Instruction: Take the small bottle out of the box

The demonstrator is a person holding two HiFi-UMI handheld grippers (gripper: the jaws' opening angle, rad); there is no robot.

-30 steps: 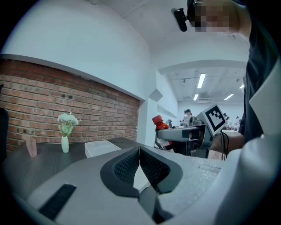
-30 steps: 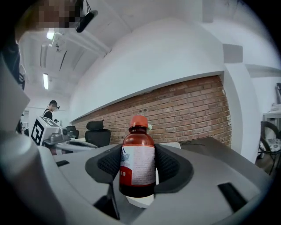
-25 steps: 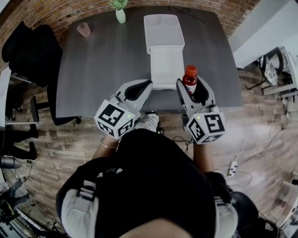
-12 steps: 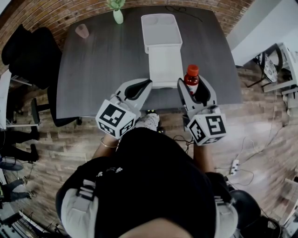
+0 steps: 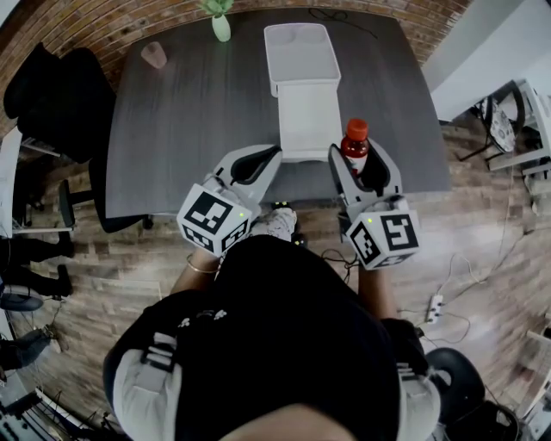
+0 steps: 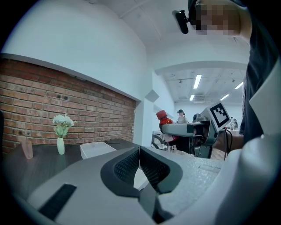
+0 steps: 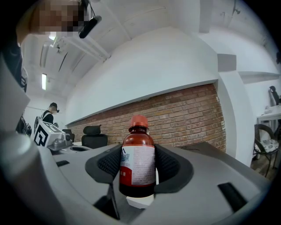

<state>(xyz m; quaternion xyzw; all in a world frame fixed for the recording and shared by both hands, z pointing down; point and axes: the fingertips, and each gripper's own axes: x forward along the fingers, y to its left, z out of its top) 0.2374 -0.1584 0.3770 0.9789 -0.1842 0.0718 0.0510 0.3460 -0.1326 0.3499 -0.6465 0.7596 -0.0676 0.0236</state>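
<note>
The small bottle [image 5: 354, 145], dark red with a red cap and white label, stands upright between the pads of my right gripper [image 5: 360, 165], which is shut on it over the table's near edge. The right gripper view shows the bottle [image 7: 138, 161] clamped at its label, held in the air. My left gripper [image 5: 255, 164] hovers by the near edge with its jaws shut and empty; in the left gripper view its pads [image 6: 139, 166] meet. The white box [image 5: 300, 55] sits open at the far middle of the table, its lid [image 5: 306, 121] lying flat toward me.
A dark grey table [image 5: 189, 112] carries a small white vase with flowers [image 5: 221, 26] and a pink cup [image 5: 154, 54] at the far left. Black office chairs [image 5: 60, 95] stand left of the table. Wooden floor and cables [image 5: 448, 301] lie to the right.
Almost nothing has moved; both grippers stay at the table's near edge and the bottle remains in the right one.
</note>
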